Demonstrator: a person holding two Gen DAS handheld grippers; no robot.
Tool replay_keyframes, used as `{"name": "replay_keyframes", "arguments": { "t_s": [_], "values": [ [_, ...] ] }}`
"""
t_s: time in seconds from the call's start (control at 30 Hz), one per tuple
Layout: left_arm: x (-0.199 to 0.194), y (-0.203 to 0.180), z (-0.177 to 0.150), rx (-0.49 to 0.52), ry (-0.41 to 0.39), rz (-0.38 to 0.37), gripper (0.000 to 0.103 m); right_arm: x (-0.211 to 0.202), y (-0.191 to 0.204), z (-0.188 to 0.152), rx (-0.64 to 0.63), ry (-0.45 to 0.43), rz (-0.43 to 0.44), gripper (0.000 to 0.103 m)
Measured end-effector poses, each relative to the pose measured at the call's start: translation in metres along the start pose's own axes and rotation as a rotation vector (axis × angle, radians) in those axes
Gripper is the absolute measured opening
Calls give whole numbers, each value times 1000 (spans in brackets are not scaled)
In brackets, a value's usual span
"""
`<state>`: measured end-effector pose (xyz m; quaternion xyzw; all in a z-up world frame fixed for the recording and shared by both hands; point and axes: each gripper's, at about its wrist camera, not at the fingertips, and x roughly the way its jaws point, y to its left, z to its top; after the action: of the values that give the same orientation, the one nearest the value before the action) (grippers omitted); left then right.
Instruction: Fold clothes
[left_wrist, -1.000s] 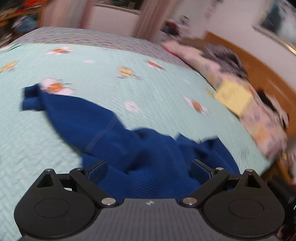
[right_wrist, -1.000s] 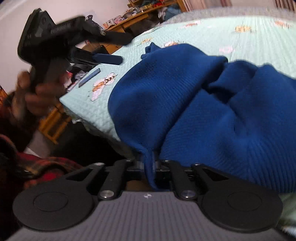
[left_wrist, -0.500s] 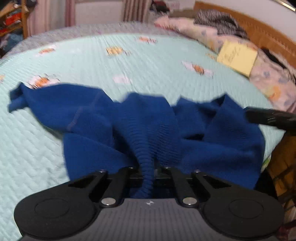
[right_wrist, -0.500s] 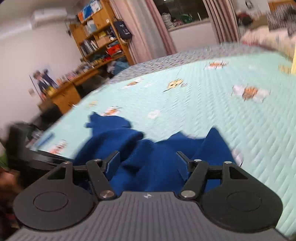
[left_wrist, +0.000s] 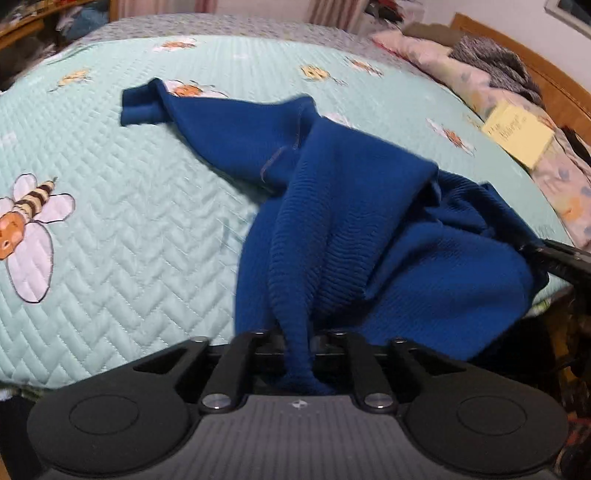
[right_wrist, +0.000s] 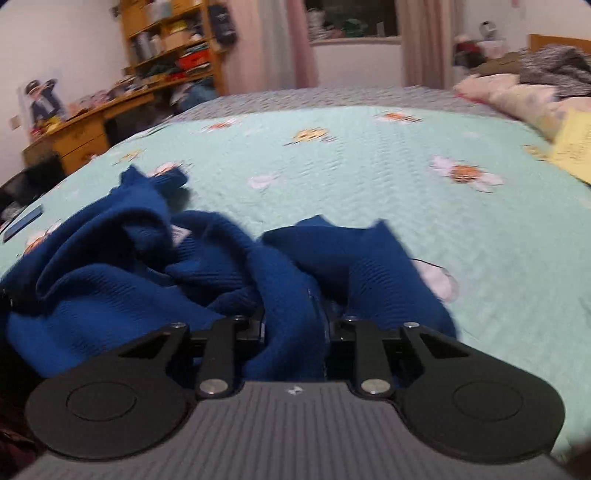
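Observation:
A dark blue knit sweater (left_wrist: 351, 206) lies crumpled on the mint quilted bedspread (left_wrist: 129, 221) near its front edge, one sleeve stretched toward the far left. My left gripper (left_wrist: 297, 339) pinches a narrow fold of it, and its jaws are opening slightly with the fabric still between them. In the right wrist view the sweater (right_wrist: 110, 295) bunches up before my right gripper (right_wrist: 295, 325), whose jaws are closing on a thick wad of the knit. The right gripper (left_wrist: 561, 258) also shows at the sweater's right edge in the left wrist view.
Pillows and a grey knit garment (left_wrist: 491, 66) lie along the wooden headboard, with a yellow sheet (left_wrist: 517, 136) on them. A wooden desk and shelves (right_wrist: 92, 129) stand beyond the bed's left side. A flat dark blue item (right_wrist: 22, 223) rests at the left bed edge.
My left gripper, open above the sweater before, has shut on a fold and drawn it toward the bed's edge. My right gripper let go of its fold, swung up, then took a new wad.

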<state>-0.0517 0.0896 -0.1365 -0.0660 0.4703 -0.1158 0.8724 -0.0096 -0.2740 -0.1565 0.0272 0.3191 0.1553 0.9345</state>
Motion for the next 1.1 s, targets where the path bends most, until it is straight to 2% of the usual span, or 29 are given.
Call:
{"name": "replay_keyframes", "arguments": {
  "t_s": [0.1, 0.17, 0.27, 0.3, 0.37, 0.43, 0.5, 0.63, 0.67, 0.7, 0.77, 0.83, 0.9, 0.97, 1.1],
  "values": [
    [-13, -6, 6, 52, -55, -11, 32, -15, -8, -5, 80, 0, -30, 25],
    [-25, -6, 10, 60, -111, -30, 48, -7, -14, -6, 120, 16, -36, 25],
    [-41, -1, 20, 23, -192, -106, 61, -1, -13, -8, 121, 22, -1, 25],
    [-46, -4, 25, 34, -217, -114, 63, 0, -12, -8, 113, 23, 10, 25],
    [-50, -19, 37, 102, -269, -88, 80, 5, -11, -7, 124, 39, 44, 25],
    [-45, -40, 49, 198, -297, -39, 85, 5, -13, -8, 154, 44, 58, 27],
    [-29, -66, 60, 326, -291, -10, 86, 5, -14, -10, 187, 52, 67, 28],
    [26, -112, 72, 514, -205, 19, 87, 7, -17, -12, 221, 59, 67, 30],
    [41, -120, 74, 542, -182, 57, 86, 7, -17, -13, 225, 60, 66, 31],
    [59, -122, 76, 547, -154, 102, 74, 7, -17, -13, 229, 58, 66, 33],
    [87, -117, 83, 485, -82, 149, 12, 6, -17, -15, 242, 48, 68, 41],
    [91, -100, 96, 328, -76, 127, 7, 2, -22, -18, 296, 23, 79, 51],
    [73, -86, 109, 208, -140, 95, 6, -5, -35, -22, 404, -22, 107, 58],
    [36, -85, 125, 202, -293, 140, 5, -11, -47, -25, 492, -60, 126, 60],
    [-51, -99, 166, 203, -593, 153, 5, -21, -55, -22, 565, -158, 128, 62]
  ]
}}
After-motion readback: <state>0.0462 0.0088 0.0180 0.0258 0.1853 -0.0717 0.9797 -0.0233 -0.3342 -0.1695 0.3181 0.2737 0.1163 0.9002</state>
